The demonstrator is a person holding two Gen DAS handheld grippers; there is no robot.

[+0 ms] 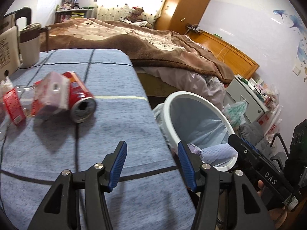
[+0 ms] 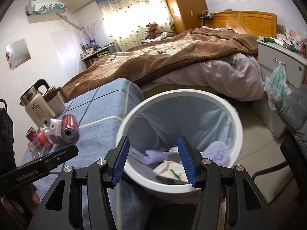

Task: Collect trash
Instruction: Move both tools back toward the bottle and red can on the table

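On the blue tablecloth [image 1: 119, 126] lie a red drink can [image 1: 81, 97] on its side, a pink tissue pack [image 1: 53, 95] leaning on it and a clear bottle with a red label [image 1: 15, 105]. My left gripper [image 1: 152, 164] hangs open and empty over the table's right edge, short of this trash. A white bin [image 2: 124, 130] with a bag liner stands beside the table. It holds purple foam netting [image 2: 216, 149] and crumpled paper [image 2: 168, 170]. My right gripper [image 2: 153, 159] is open and empty above the bin's mouth. The can [image 2: 69, 128] and a second red can [image 2: 31, 134] show at left.
A kettle [image 2: 36, 111] and a jug [image 2: 55, 99] stand at the table's far end. A bed with a brown blanket [image 2: 172, 57] lies behind the table and bin. A grey cabinet [image 2: 278, 61] with a hanging bag [image 2: 278, 84] stands to the right.
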